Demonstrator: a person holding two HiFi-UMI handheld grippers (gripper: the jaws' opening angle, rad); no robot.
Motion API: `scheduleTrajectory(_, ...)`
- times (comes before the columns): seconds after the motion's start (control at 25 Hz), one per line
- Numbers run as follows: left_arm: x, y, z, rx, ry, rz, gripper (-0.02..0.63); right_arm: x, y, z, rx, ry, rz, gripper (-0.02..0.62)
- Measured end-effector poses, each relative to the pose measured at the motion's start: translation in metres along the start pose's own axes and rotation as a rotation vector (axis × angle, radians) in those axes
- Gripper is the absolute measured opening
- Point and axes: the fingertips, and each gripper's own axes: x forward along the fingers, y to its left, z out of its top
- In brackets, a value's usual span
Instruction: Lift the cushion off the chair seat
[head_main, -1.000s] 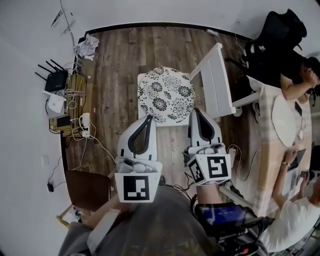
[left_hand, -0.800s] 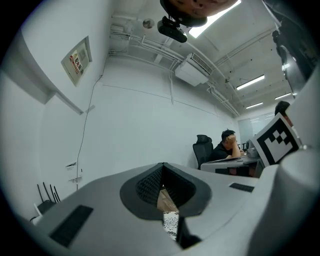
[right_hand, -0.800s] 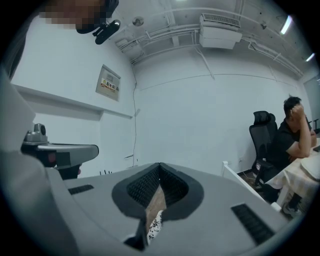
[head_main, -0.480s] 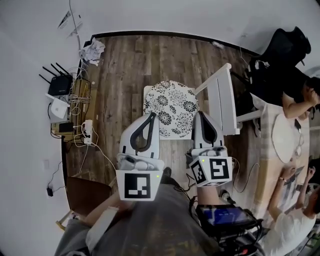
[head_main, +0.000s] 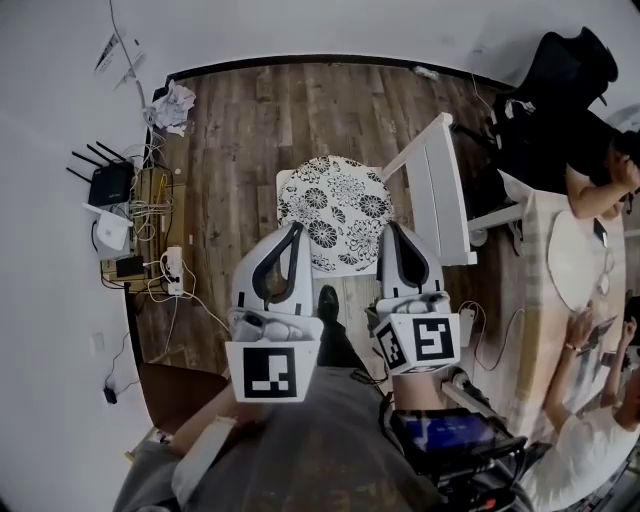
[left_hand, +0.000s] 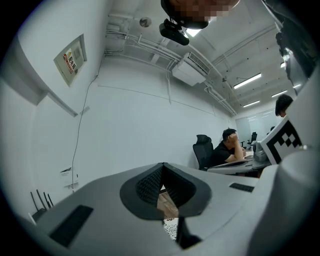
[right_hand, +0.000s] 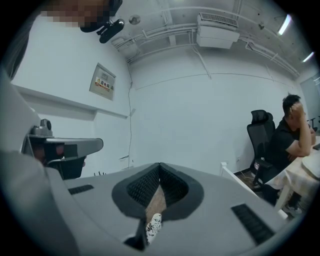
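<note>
Wooden floor (head_main: 250, 120), white chair (head_main: 440, 190); its floral cushion (head_main: 335, 205) looks soft, probably floppy: pinch the near rim. Left gripper (head_main: 296, 228) and right gripper (head_main: 392, 226) hover there, jaws together, empty.

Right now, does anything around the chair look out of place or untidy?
The floral cushion lies flat on the white chair. Only a crumpled white bundle on the floor, and the tangled cables along the wall, look untidy.

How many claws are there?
2. In the head view, the left claw shows at the near left edge of the patterned cushion, and the right claw at its near right edge. Both are shut. None looks hidden.
</note>
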Motion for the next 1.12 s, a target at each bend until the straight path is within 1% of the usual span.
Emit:
scheduleTrajectory(0.12,0.01,-0.006,-0.006,0.009,0.019,-0.013,0.006,0.002,-0.007,-0.007,0.011,0.01,-0.002,0.008)
scheduleTrajectory(0.32,0.032,-0.02,-0.014,-0.045,0.018,-0.012,0.006,0.005,-0.022,-0.022,0.035,0.027,0.002,0.008)
scheduleTrajectory(0.56,0.051,-0.032,-0.032,-0.053,0.03,-0.01,0.006,0.008,-0.039,-0.049,0.065,0.062,0.008,0.008)
scheduleTrajectory(0.72,0.061,-0.043,-0.052,-0.051,0.049,-0.015,0.006,0.012,-0.045,-0.07,0.073,0.086,0.026,0.008)
scheduleTrajectory(0.92,0.071,-0.055,-0.079,-0.06,0.073,-0.048,0.006,0.017,-0.053,-0.097,0.069,0.12,0.021,0.008)
scheduleTrajectory(1.12,0.088,-0.058,-0.111,-0.074,0.074,-0.059,0.006,0.029,-0.055,-0.119,0.058,0.112,0.037,0.008)
